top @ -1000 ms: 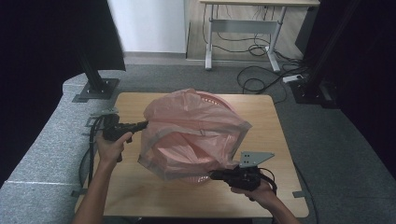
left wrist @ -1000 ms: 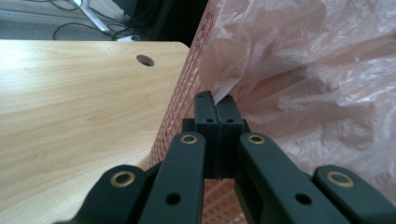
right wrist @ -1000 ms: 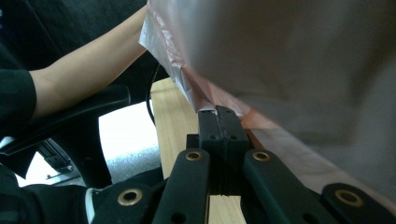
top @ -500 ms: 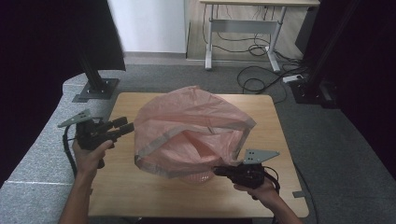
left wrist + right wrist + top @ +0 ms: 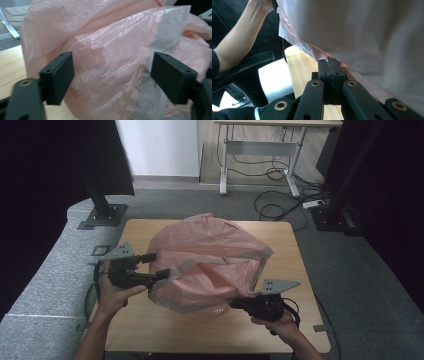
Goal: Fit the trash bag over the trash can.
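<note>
Holding the left gripper (image 5: 154, 266) at the left side of the table (image 5: 150, 330), jaws spread wide, one above and one below the pink plastic bag's (image 5: 210, 255) edge. Sitting puffed up in the middle of the table, bag mouth facing the near edge. Pinching the bag's lower rim at the front right with the right gripper (image 5: 235, 304), jaws pressed together on the film.

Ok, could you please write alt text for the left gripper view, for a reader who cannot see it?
A crinkled pink plastic bag with a whitish band along its edge bulges between the left tongs, whose two black jaws stand wide apart on either side of it. A bit of the wooden table shows at the left.
</note>
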`<state>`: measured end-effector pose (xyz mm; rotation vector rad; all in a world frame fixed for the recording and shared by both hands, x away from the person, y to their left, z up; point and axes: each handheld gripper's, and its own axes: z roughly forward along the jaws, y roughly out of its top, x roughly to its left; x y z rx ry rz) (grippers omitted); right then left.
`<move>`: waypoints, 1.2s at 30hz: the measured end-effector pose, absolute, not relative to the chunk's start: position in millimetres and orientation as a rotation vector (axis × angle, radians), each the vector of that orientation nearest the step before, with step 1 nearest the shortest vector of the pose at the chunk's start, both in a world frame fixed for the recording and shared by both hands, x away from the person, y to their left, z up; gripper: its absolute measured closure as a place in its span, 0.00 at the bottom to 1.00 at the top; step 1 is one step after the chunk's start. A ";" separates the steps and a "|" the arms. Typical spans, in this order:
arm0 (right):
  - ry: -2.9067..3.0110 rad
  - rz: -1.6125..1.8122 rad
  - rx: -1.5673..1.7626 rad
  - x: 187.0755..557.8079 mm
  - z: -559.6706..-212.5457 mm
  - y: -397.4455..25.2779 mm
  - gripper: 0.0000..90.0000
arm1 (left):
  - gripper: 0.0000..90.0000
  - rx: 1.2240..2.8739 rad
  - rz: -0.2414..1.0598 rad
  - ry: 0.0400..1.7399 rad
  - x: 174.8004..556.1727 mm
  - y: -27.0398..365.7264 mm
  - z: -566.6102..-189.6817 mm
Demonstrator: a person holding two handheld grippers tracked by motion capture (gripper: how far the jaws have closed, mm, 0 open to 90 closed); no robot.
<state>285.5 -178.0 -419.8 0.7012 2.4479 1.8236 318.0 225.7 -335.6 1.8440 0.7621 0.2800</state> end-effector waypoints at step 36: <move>2.148 1.647 0.693 340.0 -331.9 -246.5 0.79 | 1.00 1.743 0.301 0.754 328.0 242.8 -330.5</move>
